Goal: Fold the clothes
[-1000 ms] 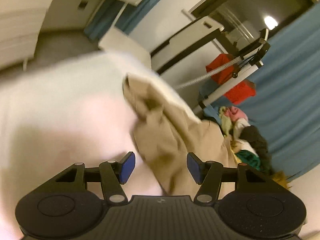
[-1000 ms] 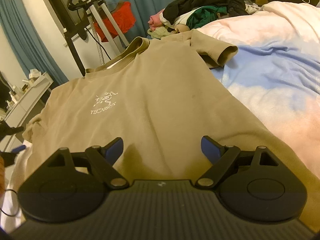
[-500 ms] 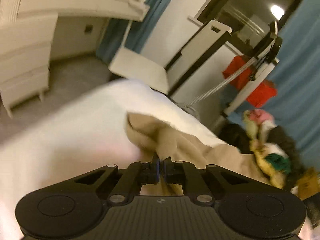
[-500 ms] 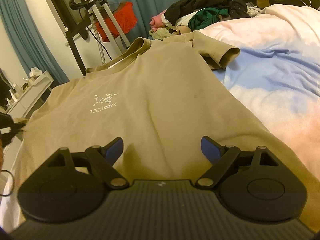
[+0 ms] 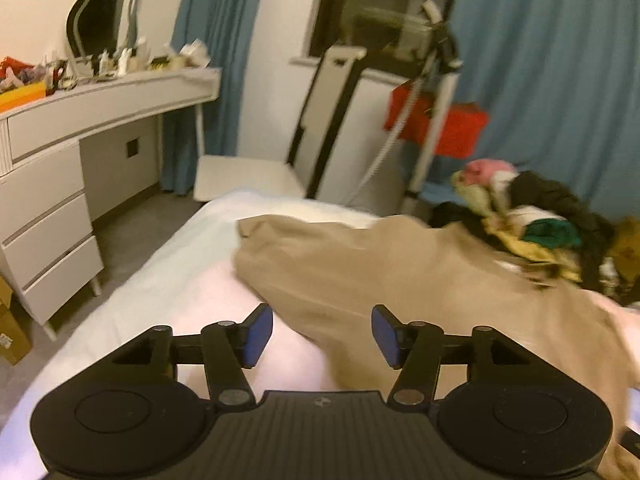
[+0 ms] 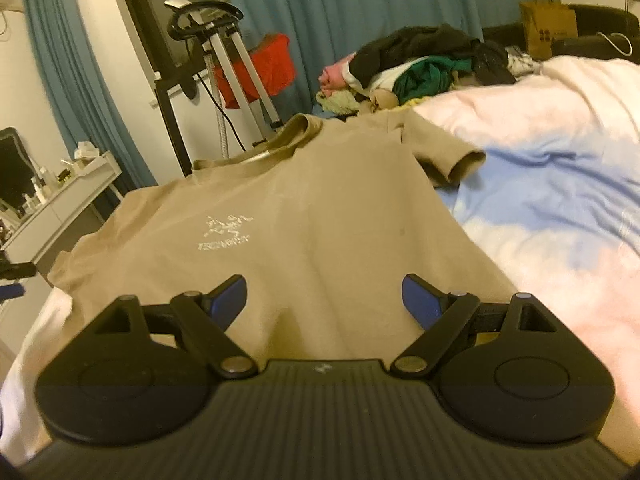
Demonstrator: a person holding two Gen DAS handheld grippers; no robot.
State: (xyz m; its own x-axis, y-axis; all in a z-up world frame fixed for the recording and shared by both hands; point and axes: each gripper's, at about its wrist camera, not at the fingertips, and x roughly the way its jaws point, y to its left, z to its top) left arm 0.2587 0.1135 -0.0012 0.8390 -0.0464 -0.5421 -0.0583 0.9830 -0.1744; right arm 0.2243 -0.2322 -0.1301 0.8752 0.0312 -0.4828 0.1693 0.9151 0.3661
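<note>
A tan T-shirt with a white chest logo lies spread flat on the bed, collar at the far side. In the left wrist view the shirt shows its left sleeve lying on the white sheet. My left gripper is open and empty, just above the shirt's left edge. My right gripper is open and empty, low over the shirt's lower part. The tip of the left gripper shows at the left edge of the right wrist view.
A heap of unsorted clothes lies at the far end of the bed. The pink and blue duvet covers the right side. A white dresser stands left of the bed. A stand with red cloth is behind.
My left gripper was shut on the shirt's left sleeve half a second ago; it has let go, opened and drawn back. The sleeve now lies flat. The right gripper has barely moved.
</note>
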